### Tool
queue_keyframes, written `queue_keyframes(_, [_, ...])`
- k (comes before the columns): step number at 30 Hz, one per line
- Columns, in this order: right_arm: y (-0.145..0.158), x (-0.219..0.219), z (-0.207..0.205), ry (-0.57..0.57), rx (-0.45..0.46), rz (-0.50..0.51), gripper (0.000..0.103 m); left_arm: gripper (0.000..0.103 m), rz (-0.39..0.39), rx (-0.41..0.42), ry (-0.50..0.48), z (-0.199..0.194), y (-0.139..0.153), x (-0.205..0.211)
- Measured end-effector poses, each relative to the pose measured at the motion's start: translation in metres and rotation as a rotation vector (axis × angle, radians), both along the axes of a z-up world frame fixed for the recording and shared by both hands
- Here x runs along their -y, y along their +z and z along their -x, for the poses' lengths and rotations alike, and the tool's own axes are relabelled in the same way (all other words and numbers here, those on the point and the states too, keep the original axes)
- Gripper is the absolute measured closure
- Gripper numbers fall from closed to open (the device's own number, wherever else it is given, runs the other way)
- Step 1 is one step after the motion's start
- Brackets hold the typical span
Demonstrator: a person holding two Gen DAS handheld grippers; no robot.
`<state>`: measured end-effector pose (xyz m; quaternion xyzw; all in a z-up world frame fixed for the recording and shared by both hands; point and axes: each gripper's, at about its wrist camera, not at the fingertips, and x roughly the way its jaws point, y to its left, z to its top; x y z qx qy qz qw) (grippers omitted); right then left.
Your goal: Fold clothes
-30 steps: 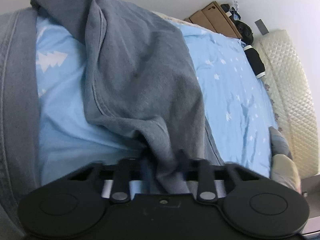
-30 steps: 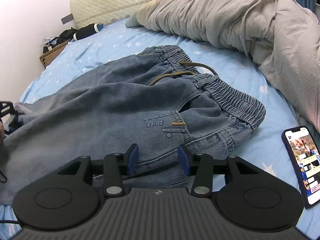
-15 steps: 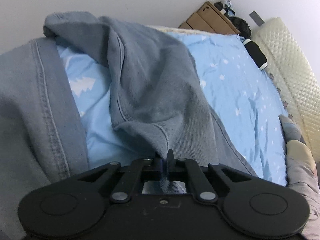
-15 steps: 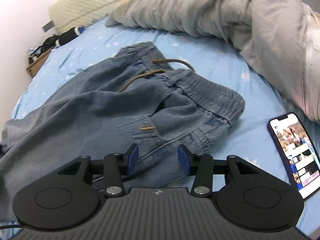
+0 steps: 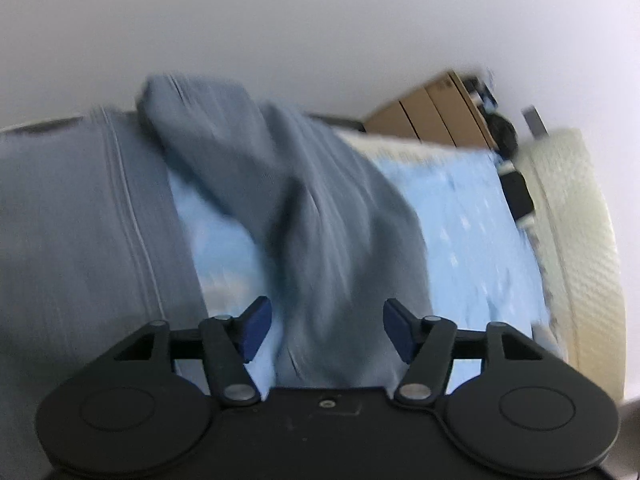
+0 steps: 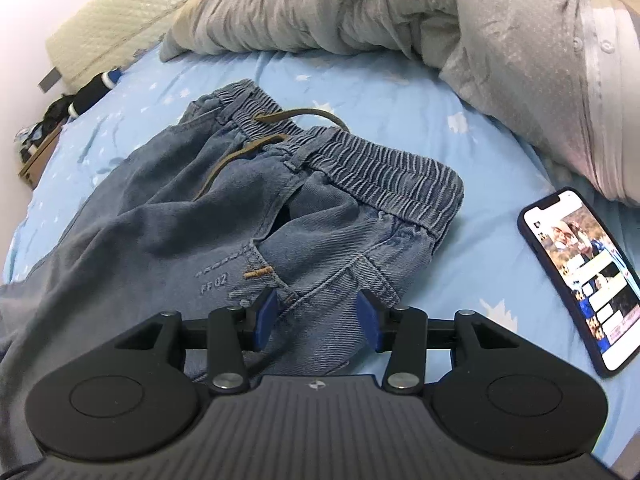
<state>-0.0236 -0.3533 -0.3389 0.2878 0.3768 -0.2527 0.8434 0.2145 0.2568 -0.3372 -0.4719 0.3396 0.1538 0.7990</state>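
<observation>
Now the jeans (image 6: 224, 220) are lying across the middle of the right wrist frame on the blue sheet (image 6: 400, 92), elastic waistband toward the upper right. In the blurred left wrist frame, a trouser leg (image 5: 320, 216) is draping down the centre. Both the left gripper (image 5: 327, 330) and the right gripper (image 6: 316, 314) are standing with jaws spread, grasping nothing. A phone (image 6: 584, 272) is glowing at right, below the grey duvet (image 6: 440, 12).
</observation>
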Motion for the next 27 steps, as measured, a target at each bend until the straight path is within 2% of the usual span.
queue_keyframes(5, [-0.001, 0.000, -0.001, -0.062, -0.013, -0.015, 0.056, 0.044, -0.042, -0.039, 0.069, -0.022, -0.011, -0.040])
queue_keyframes(8, [-0.001, 0.000, -0.002, -0.091, -0.022, -0.023, 0.056, 0.050, -0.045, -0.053, 0.057, -0.036, -0.021, -0.054])
queue_keyframes(9, [0.000, -0.001, -0.003, -0.097, -0.026, -0.022, 0.056, 0.061, -0.063, -0.051, 0.039, -0.038, -0.019, -0.055])
queue_keyframes(10, [0.000, -0.001, -0.004, -0.102, -0.031, -0.021, 0.056, 0.080, -0.082, -0.050, 0.021, -0.040, -0.017, -0.055])
queue_keyframes(13, [0.003, -0.002, -0.006, -0.116, -0.033, -0.022, 0.056, 0.096, -0.138, -0.051, -0.023, -0.040, -0.008, -0.056])
queue_keyframes(18, [0.007, -0.002, -0.009, -0.136, -0.033, -0.028, 0.056, 0.098, -0.188, 0.001, 0.030, -0.011, 0.024, -0.082])
queue_keyframes(21, [0.009, -0.003, -0.011, -0.135, -0.029, -0.026, 0.056, 0.098, -0.225, -0.036, 0.051, 0.001, 0.030, -0.105])
queue_keyframes(24, [0.009, -0.002, -0.010, -0.138, -0.026, -0.026, 0.056, 0.098, -0.277, -0.115, -0.031, 0.000, 0.019, -0.107])
queue_keyframes(27, [0.009, 0.000, -0.006, -0.149, -0.024, -0.038, 0.056, 0.092, -0.232, -0.121, -0.002, 0.009, 0.013, -0.109])
